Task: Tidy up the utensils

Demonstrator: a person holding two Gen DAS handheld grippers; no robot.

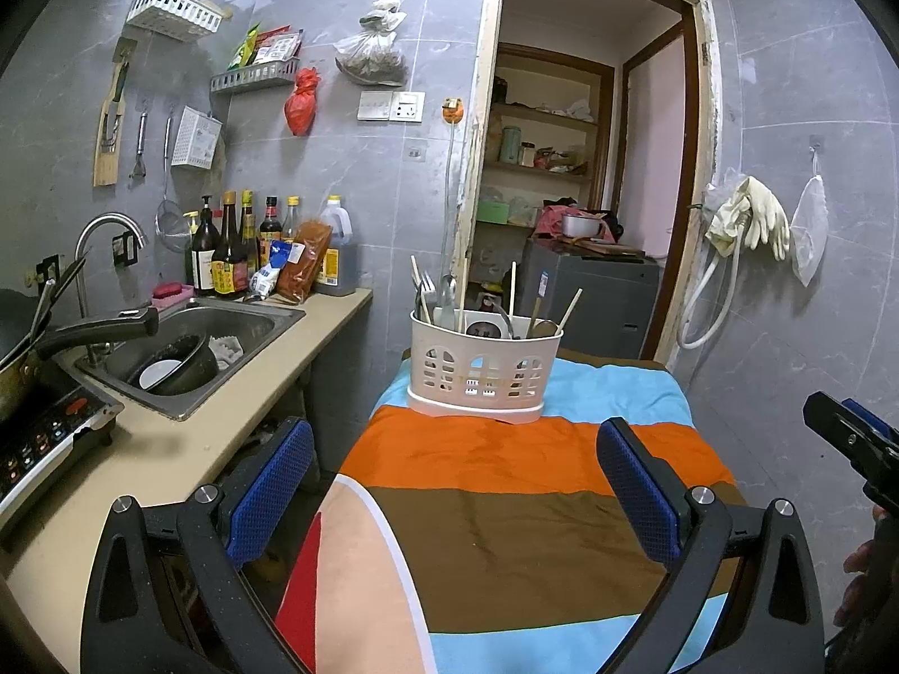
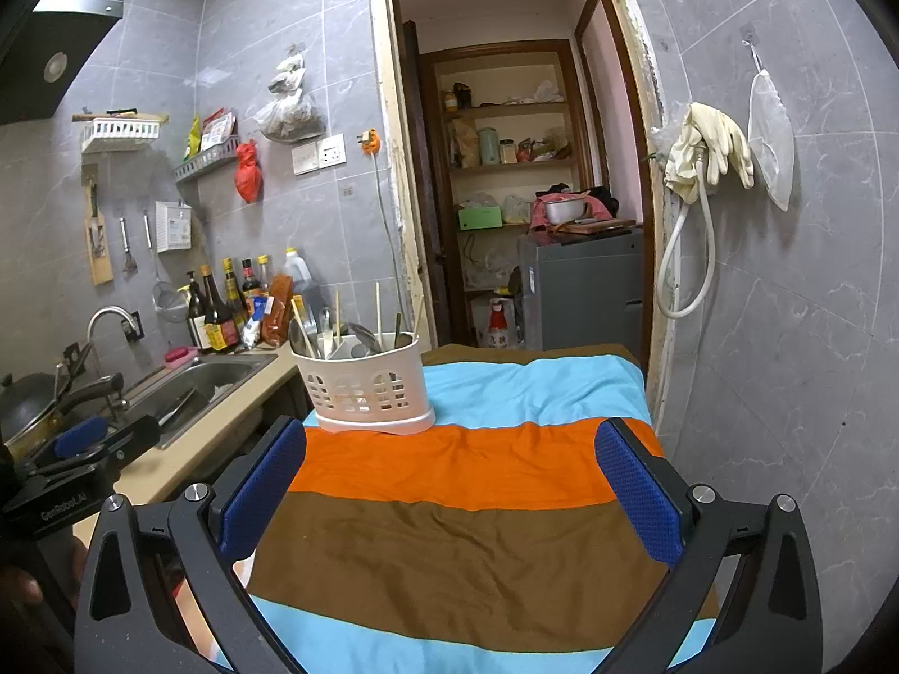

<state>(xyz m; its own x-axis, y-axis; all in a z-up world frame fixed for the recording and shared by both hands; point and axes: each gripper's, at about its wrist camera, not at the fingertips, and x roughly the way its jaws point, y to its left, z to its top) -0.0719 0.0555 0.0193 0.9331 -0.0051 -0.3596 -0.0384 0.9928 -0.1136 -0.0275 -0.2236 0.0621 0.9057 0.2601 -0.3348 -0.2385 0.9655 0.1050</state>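
Two black grippers with blue, dimpled rubber pads hover level over a table, the left gripper and right gripper both spread wide and holding nothing. Beneath them lies a rumpled striped cloth in brown, orange and sky blue. Well ahead of the fingers, at the cloth's far end, stands a white slotted plastic caddy bristling with chopsticks, a fork and spoons. Left of it, a steel sink sits in a beige counter.
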